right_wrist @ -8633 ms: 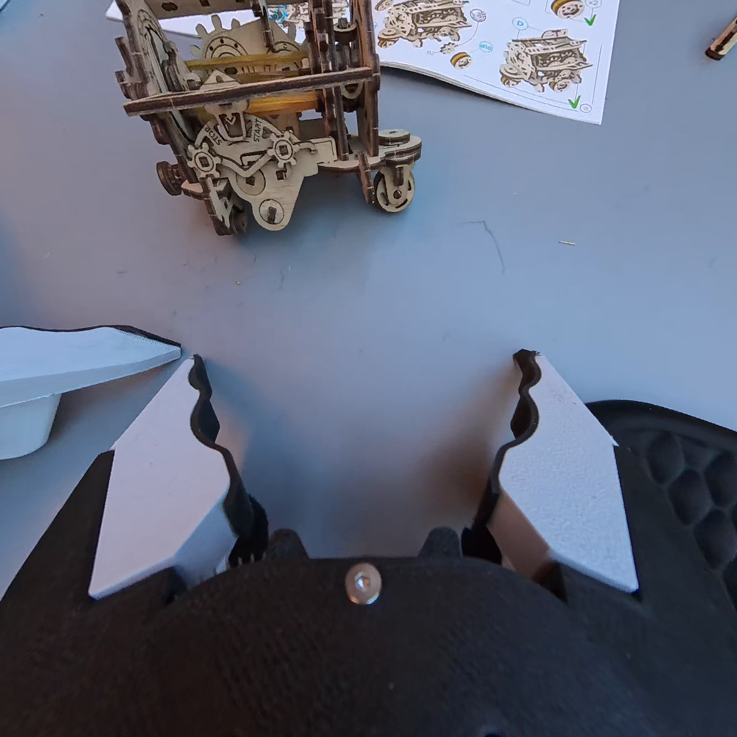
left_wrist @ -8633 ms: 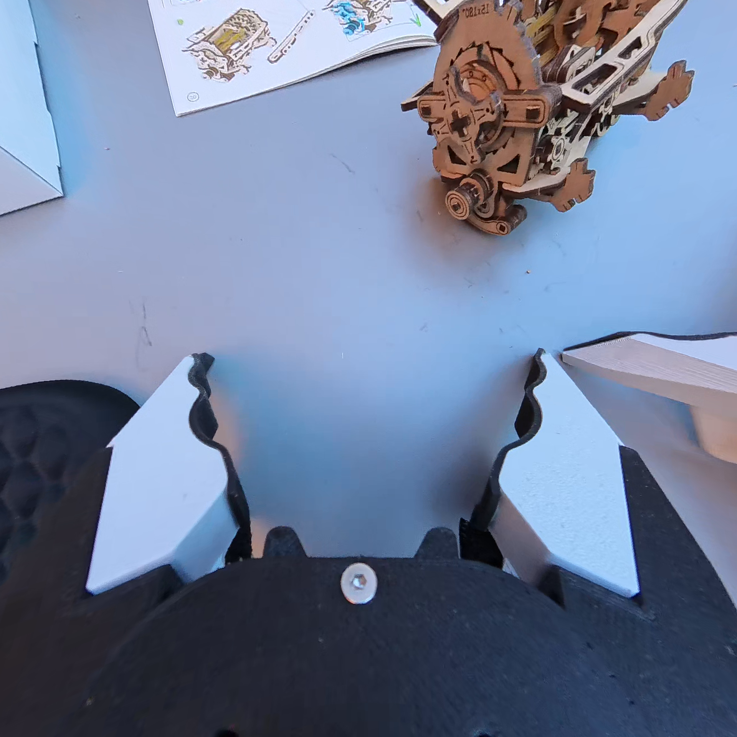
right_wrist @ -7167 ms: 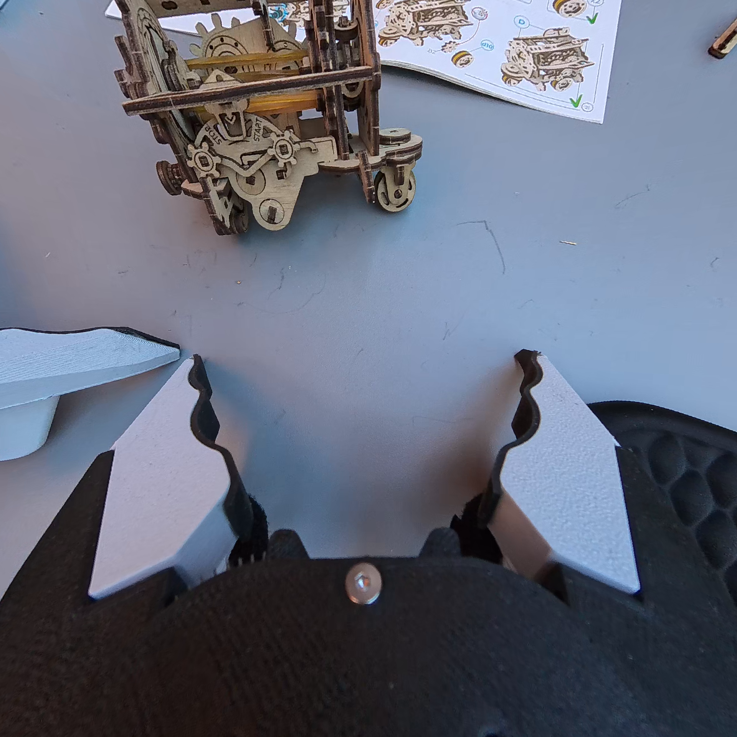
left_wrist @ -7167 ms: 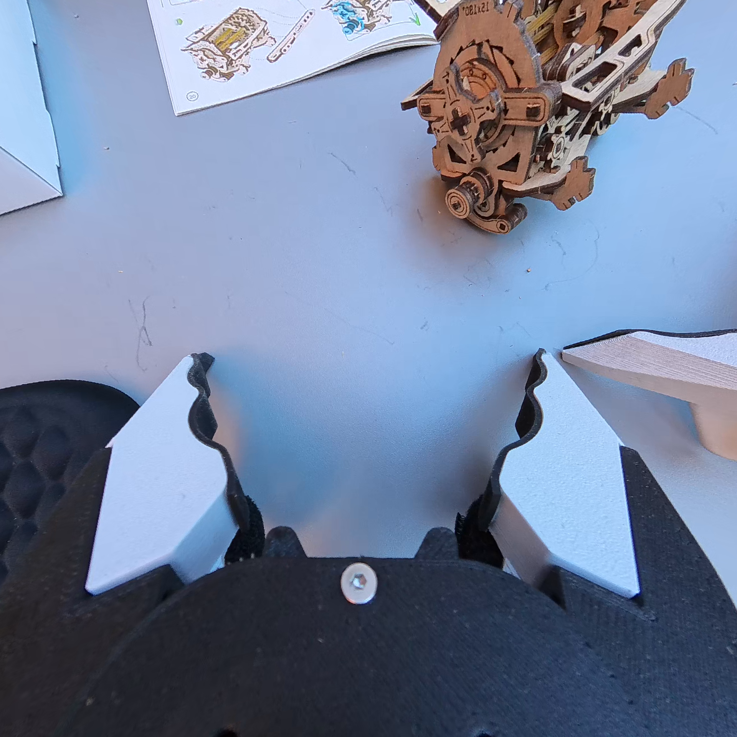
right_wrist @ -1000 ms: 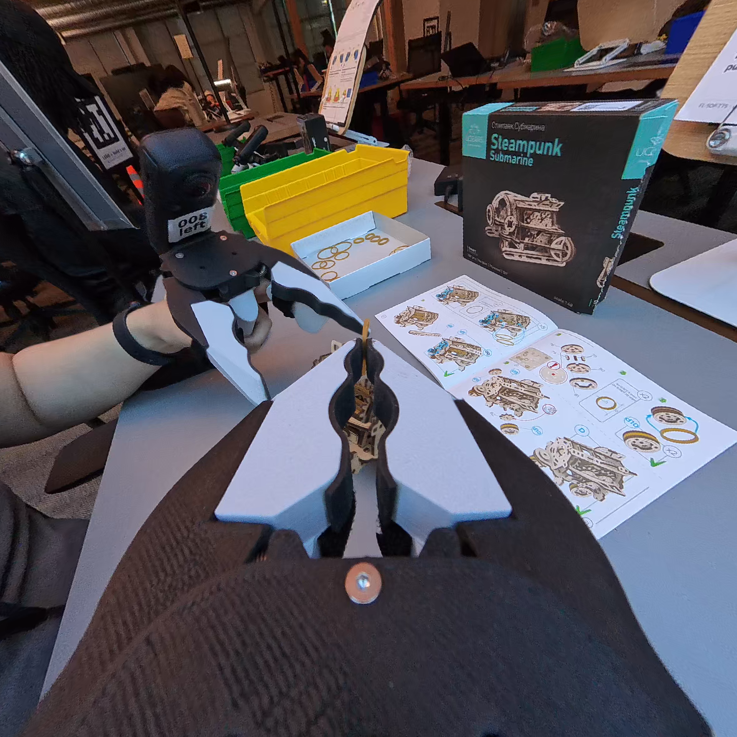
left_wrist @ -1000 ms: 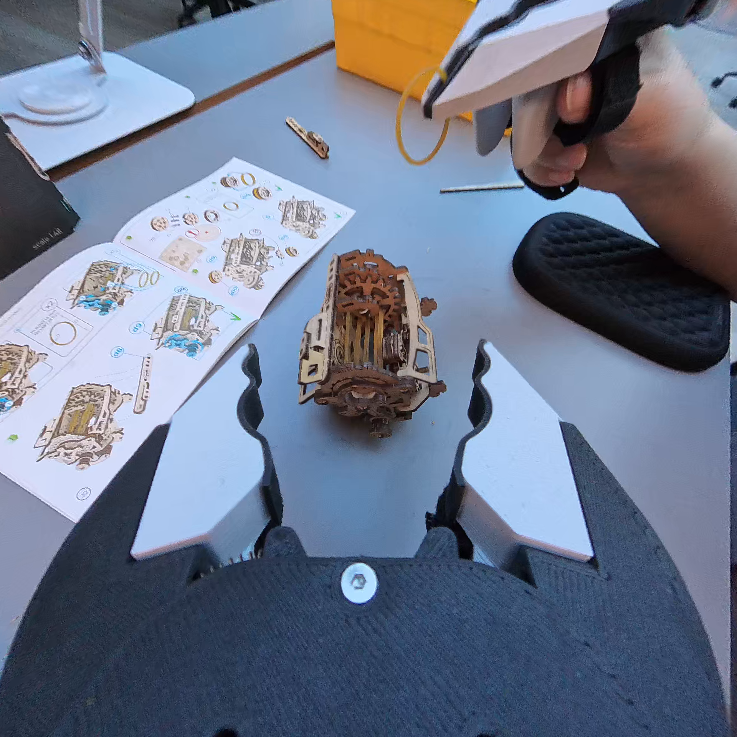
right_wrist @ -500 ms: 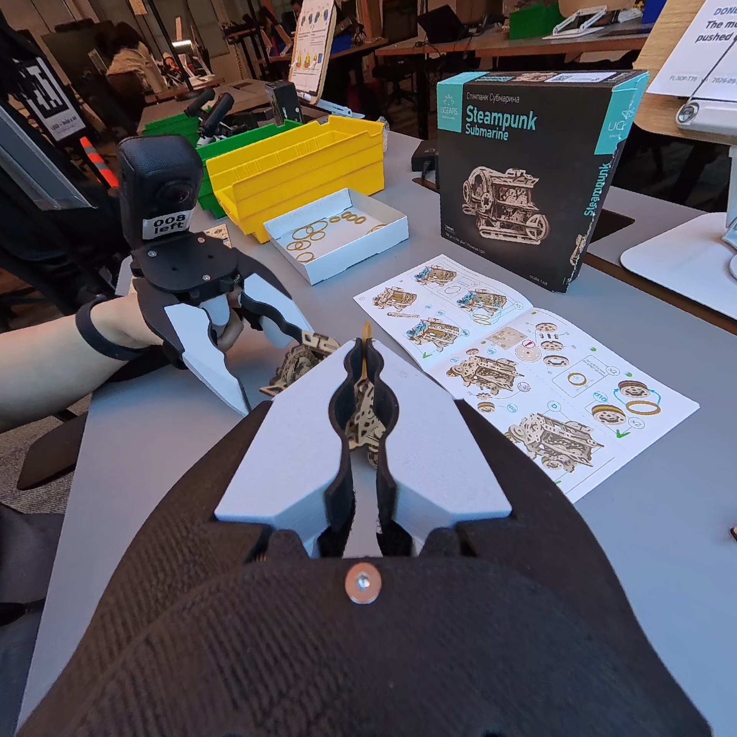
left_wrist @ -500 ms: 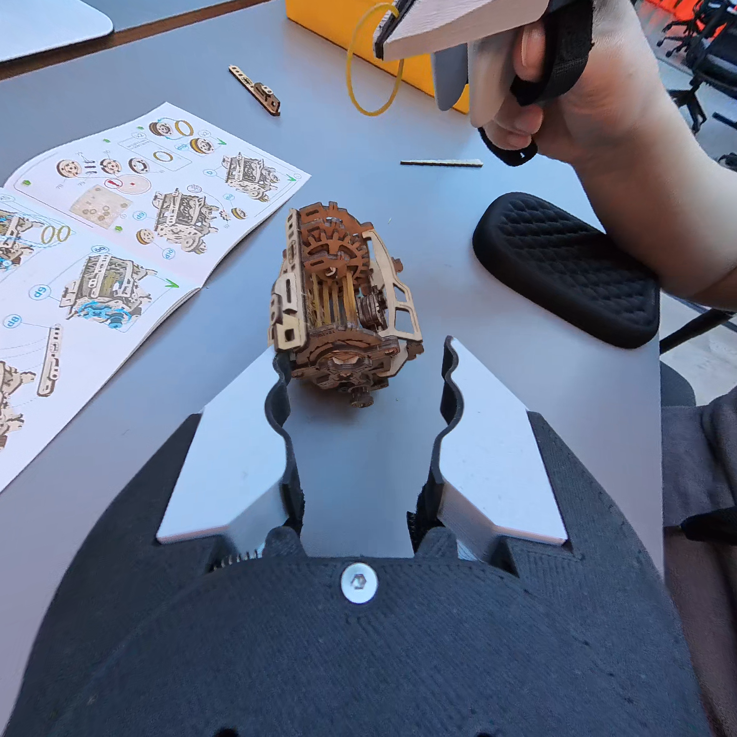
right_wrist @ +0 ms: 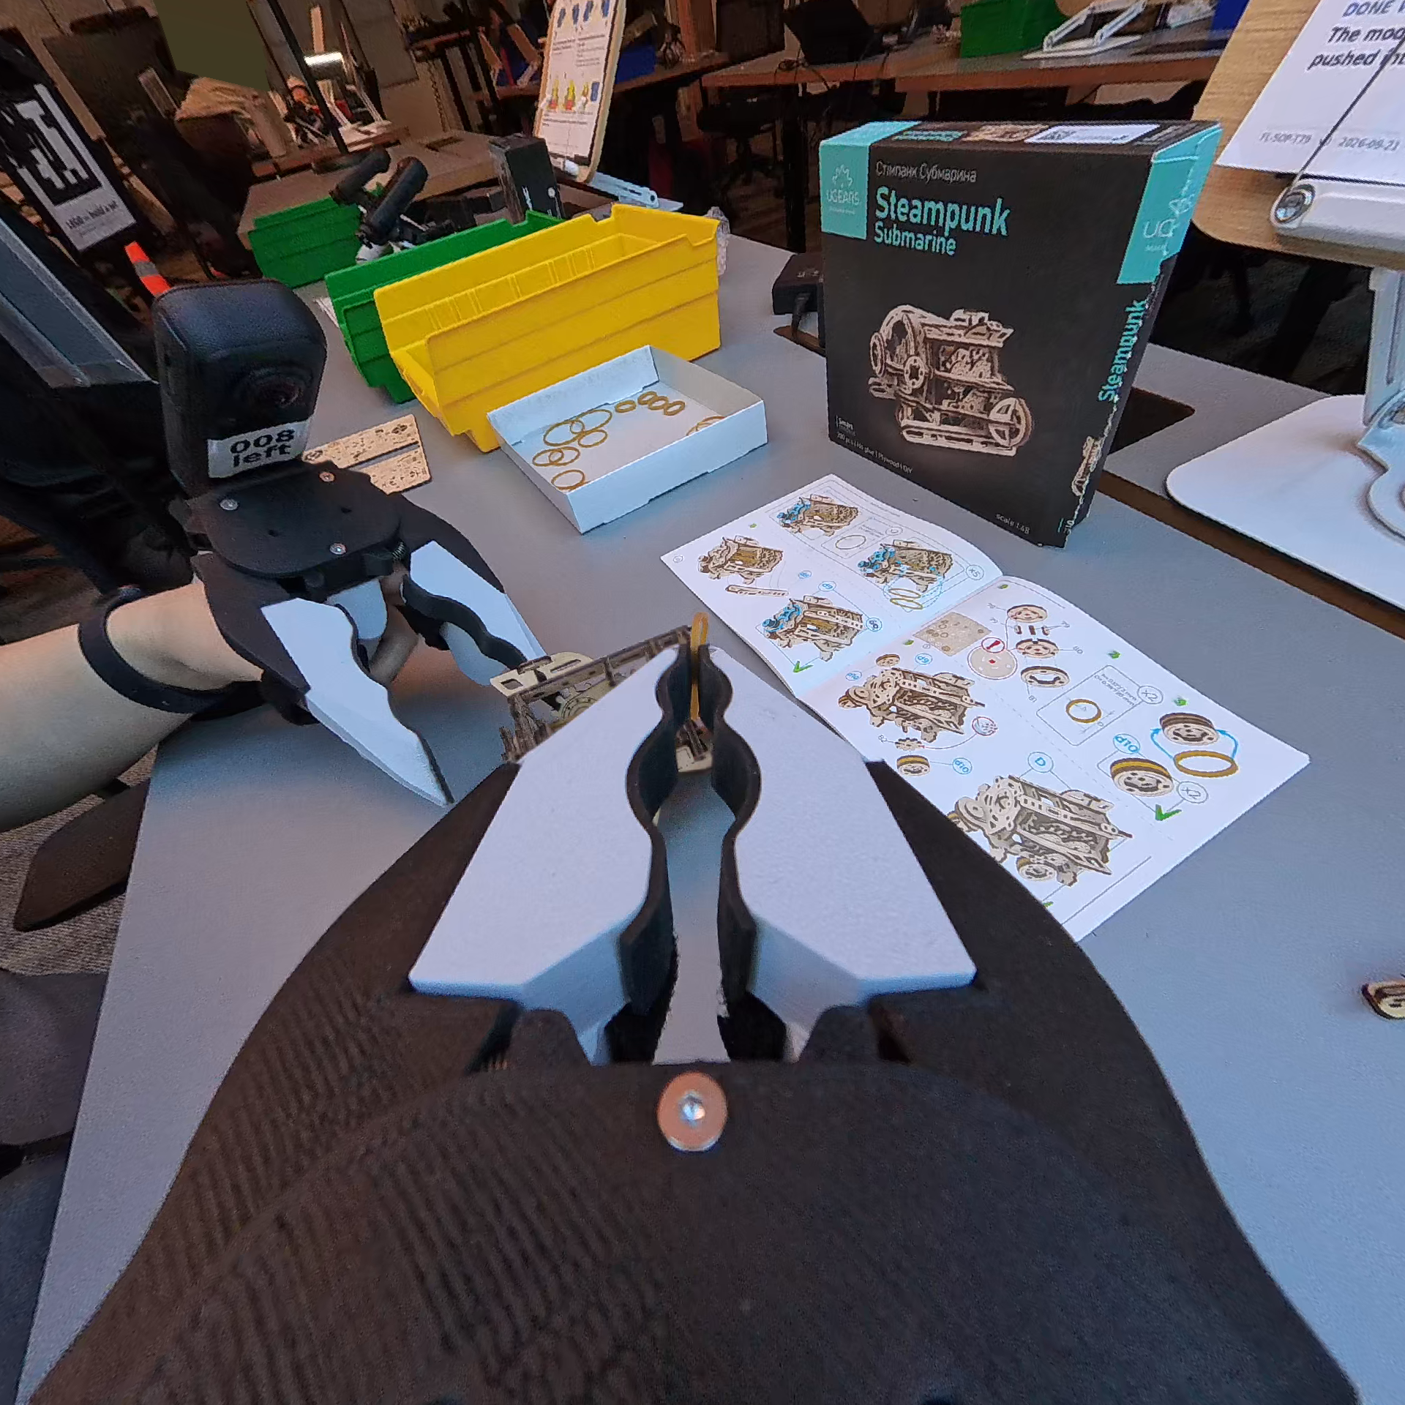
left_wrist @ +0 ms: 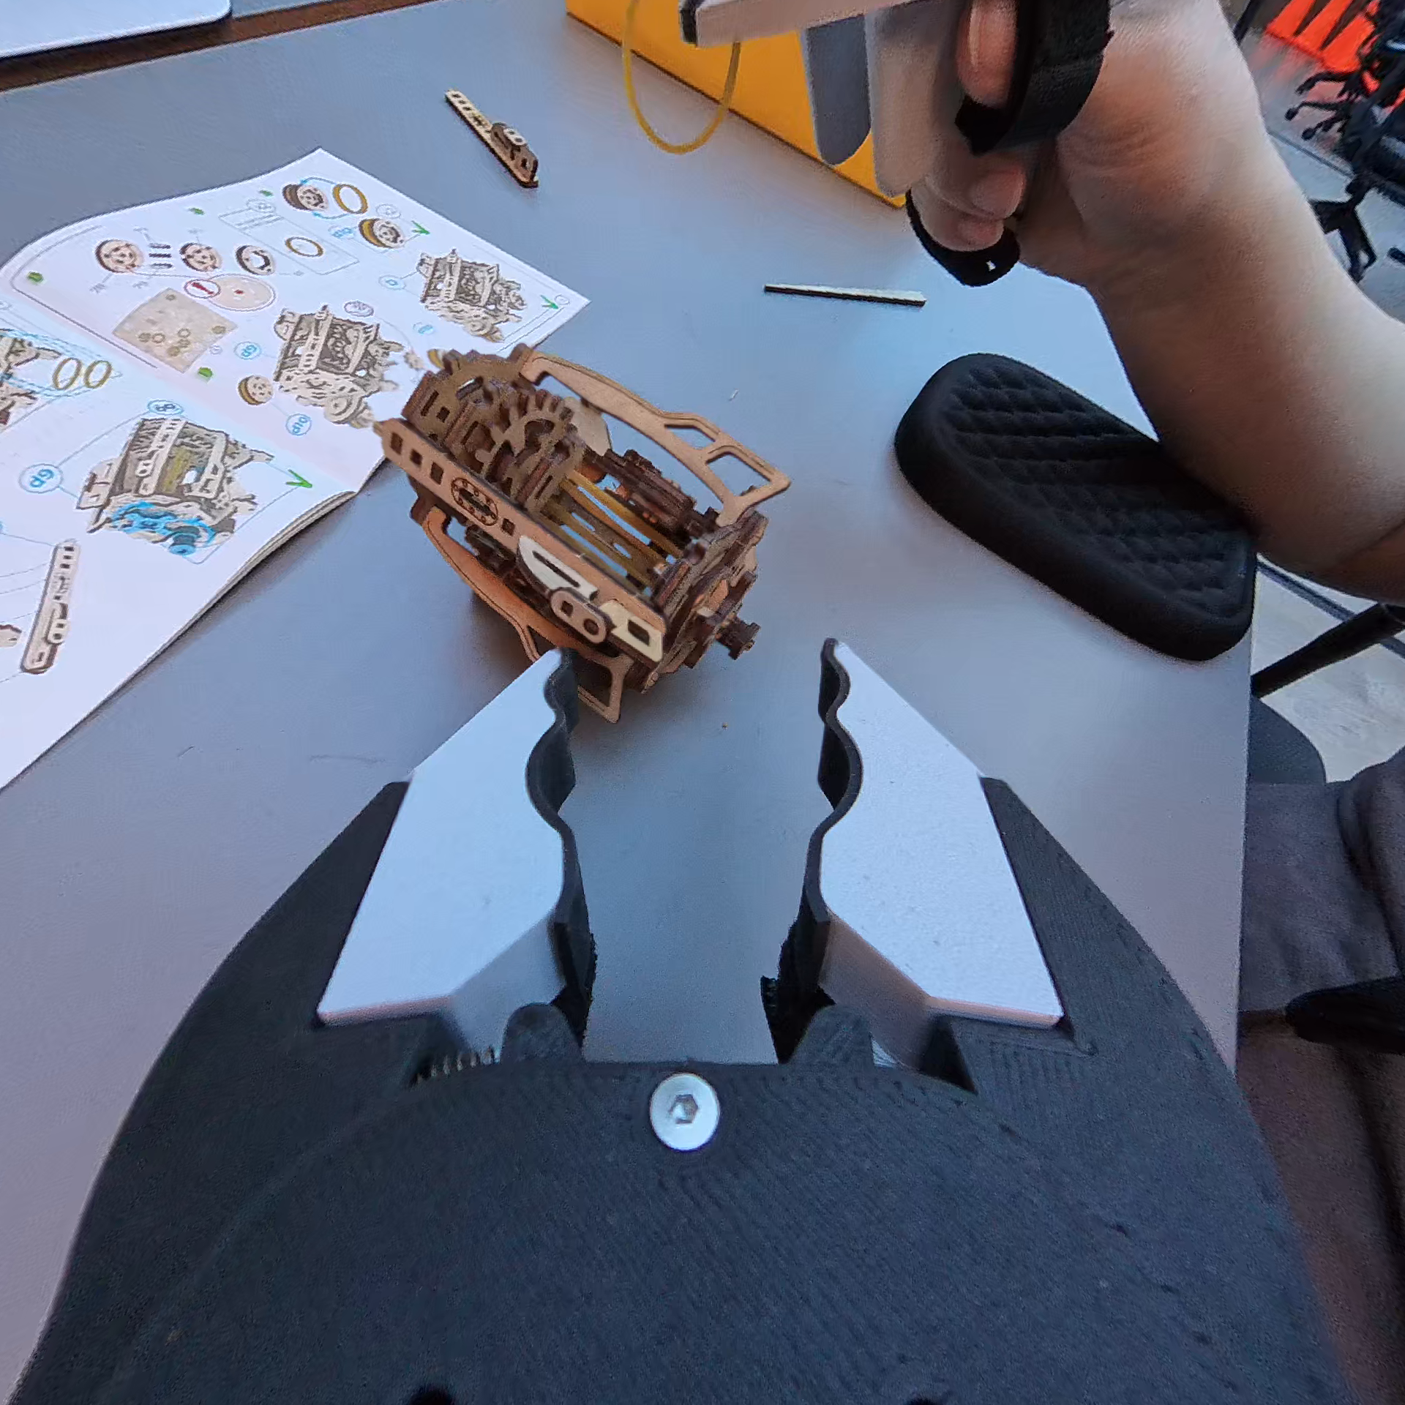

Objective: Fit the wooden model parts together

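While the left gripper's (left_wrist: 692,658) fingers gape beside the wooden model (left_wrist: 578,524), the right gripper's (right_wrist: 693,654) pinch a yellow rubber band (right_wrist: 696,673).

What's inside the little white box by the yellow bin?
The white box holds loose yellow rubber bands on its floor. Its near wall hides the front strip, so anything there cannot be seen.

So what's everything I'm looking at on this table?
Wooden model: one, brown, table centre, tilted.
Rubber band: one, yellow, pinched in right claw.
Instruction booklet: one, white, open, beside model.
Kit box: one, black and teal, upright behind booklet.
Tray: one, white, holding several yellow bands.
Bins: yellow and green, stacked behind tray.
Loose wooden pieces: two, beyond model.
Pad: one, black, right of model.
Left claw: open, beside model.
Right claw: shut on band.
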Motion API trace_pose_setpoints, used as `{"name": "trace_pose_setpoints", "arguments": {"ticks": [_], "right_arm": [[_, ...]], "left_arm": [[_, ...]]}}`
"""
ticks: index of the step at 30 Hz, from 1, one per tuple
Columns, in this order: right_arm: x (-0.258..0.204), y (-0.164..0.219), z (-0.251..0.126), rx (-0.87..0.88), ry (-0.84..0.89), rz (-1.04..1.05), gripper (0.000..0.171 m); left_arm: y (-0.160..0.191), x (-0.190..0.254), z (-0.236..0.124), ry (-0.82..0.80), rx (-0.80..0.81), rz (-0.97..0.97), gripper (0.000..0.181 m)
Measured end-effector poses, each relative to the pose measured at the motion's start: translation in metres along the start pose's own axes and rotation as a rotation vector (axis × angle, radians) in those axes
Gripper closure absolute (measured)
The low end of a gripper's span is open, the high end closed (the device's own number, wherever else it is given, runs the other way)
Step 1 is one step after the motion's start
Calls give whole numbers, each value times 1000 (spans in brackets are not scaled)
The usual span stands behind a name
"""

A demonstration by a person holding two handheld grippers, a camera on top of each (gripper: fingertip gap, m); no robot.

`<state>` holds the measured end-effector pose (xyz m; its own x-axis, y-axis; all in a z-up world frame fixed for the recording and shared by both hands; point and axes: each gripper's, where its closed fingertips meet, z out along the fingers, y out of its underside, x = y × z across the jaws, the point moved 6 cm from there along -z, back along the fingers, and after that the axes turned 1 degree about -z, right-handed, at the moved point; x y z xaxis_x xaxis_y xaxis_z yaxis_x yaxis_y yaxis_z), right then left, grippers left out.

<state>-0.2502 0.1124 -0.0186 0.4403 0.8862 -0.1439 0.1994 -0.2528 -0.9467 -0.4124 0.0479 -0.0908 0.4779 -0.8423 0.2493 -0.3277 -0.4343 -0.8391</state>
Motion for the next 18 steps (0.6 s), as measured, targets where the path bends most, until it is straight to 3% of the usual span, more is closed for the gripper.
{"name": "trace_pose_setpoints", "arguments": {"ticks": [6, 9, 12, 18], "right_arm": [[-1, 1, 1, -2, -12, -16, 171], [-4, 2, 3, -3, -13, -38, 171], [-8, 4, 7, -10, -16, -67, 171], [-15, 13, 13, -49, 9, -157, 171]], "left_arm": [[-12, -16, -20, -29, 24, 38, 108], [-32, -21, -27, 33, 68, 160, 87], [-48, -31, -19, 90, 36, 270, 74], [-49, -37, 16, 250, -54, 295, 73]]}}
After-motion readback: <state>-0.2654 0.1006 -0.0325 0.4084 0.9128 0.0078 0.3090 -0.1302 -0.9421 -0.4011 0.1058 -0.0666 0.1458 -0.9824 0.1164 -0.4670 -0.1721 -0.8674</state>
